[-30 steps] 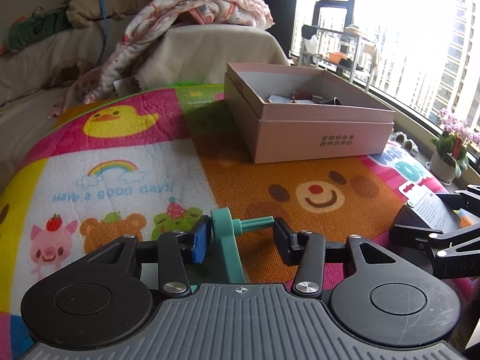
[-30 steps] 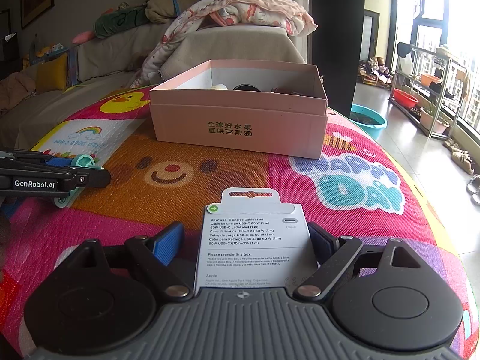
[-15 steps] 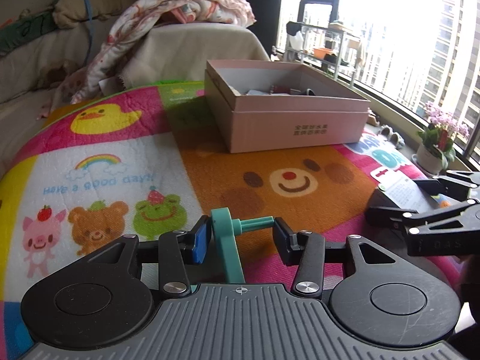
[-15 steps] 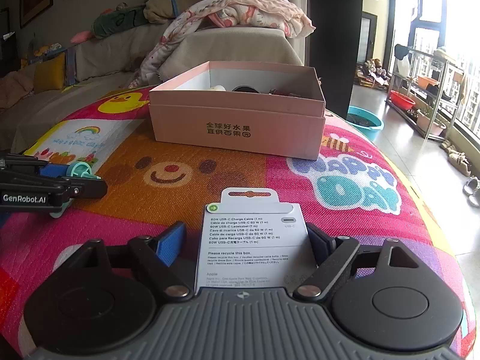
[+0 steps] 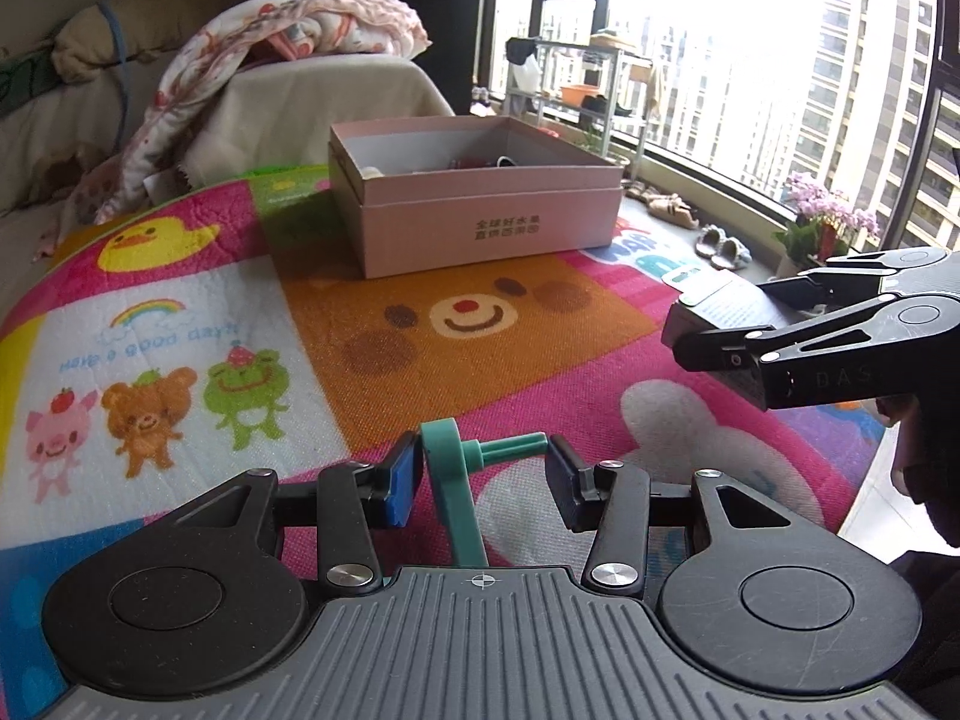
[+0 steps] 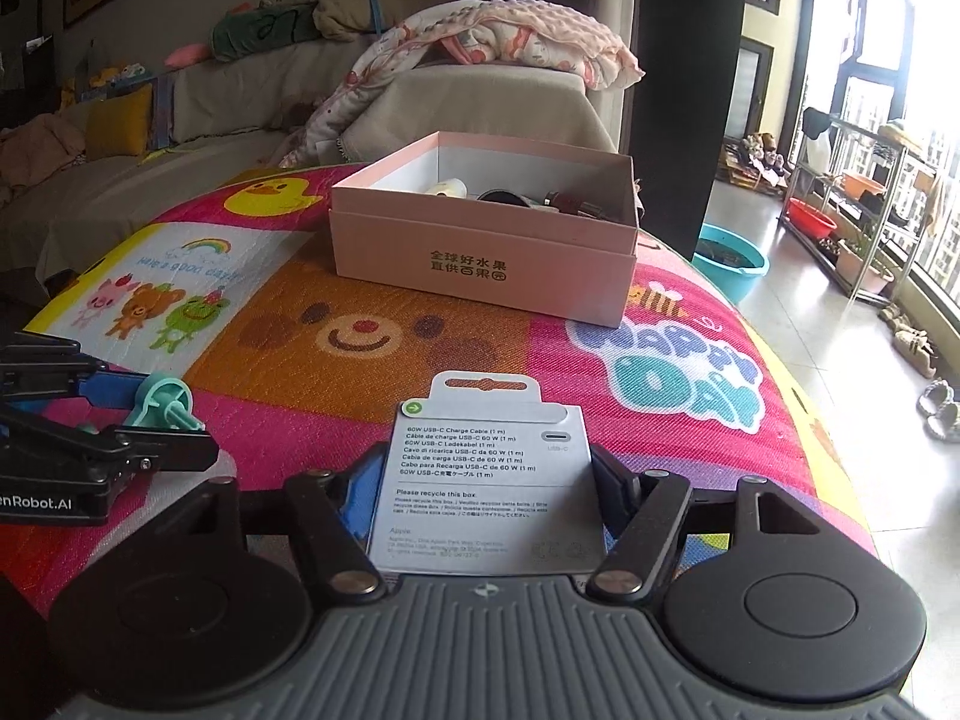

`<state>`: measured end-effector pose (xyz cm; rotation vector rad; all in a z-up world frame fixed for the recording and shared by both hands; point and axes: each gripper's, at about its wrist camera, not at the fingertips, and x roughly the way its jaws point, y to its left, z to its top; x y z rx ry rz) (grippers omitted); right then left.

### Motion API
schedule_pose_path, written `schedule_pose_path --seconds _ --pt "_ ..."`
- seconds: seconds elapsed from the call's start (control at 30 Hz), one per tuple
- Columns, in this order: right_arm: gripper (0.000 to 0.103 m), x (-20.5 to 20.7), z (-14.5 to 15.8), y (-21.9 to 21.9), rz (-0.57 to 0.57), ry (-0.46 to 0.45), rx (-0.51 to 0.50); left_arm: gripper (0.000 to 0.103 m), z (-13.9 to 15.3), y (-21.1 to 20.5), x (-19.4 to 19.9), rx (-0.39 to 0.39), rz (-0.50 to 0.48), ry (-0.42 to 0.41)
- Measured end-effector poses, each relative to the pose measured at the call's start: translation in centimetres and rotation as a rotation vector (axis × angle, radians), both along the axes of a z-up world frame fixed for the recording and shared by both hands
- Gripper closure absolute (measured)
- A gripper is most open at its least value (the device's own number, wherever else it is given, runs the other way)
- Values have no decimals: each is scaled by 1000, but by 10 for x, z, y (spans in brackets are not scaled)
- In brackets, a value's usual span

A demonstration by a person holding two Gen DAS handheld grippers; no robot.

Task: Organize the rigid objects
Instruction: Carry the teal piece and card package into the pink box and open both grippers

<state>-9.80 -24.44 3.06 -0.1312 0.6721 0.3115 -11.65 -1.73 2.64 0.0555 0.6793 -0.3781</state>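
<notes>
On the left of the right wrist view the left gripper [image 6: 180, 429] reaches in with a small teal plastic part, a ring with a short peg [image 6: 163, 405], between its jaws. The left wrist view shows that hold closely: the blue pad presses the ring [image 5: 447, 480] from one side and the black pad meets the tip of the peg from the other, so the left gripper [image 5: 480, 471] is clamped on it, above the bright cartoon-printed play mat [image 5: 198, 324].

Centre, farther back, sits the open pink cardboard box with dark printed characters on its side [image 6: 480, 252], resting on the mat. The right wrist view looks into it and shows a cream item, a dark round item and a reddish one; the left wrist view [image 5: 480, 222] shows only slivers of them.

Right of centre, the right gripper [image 6: 483, 480] has just been closing its 2 jaws on a flat white and grey USB-C cable carton with a hang tab [image 6: 486, 480], and both pads now meet its side edges. The left wrist view shows this gripper [image 5: 720, 324] side-on at far right, with the carton [image 5: 717, 300] clear of the mat.
</notes>
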Motion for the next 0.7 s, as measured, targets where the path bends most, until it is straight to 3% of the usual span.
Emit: schedule_pose_path --seconds 0.17,0.37,0.43,0.53,0.7 --pt "34 -2 28 -14 9 -53 36 54 50 2 19 -111 -50 -64" --pt "34 24 122 -26 -21 -306 73 55 165 -8 96 -164 -97 -295" --pt "34 41 148 -25 -24 -375 67 55 185 -16 134 -162 -93 -307" --pt "34 78 161 -19 -43 -388 51 55 185 -26 197 -178 -71 -239" --pt "34 148 127 -11 -40 -251 76 56 128 -44 278 -145 -57 -61"
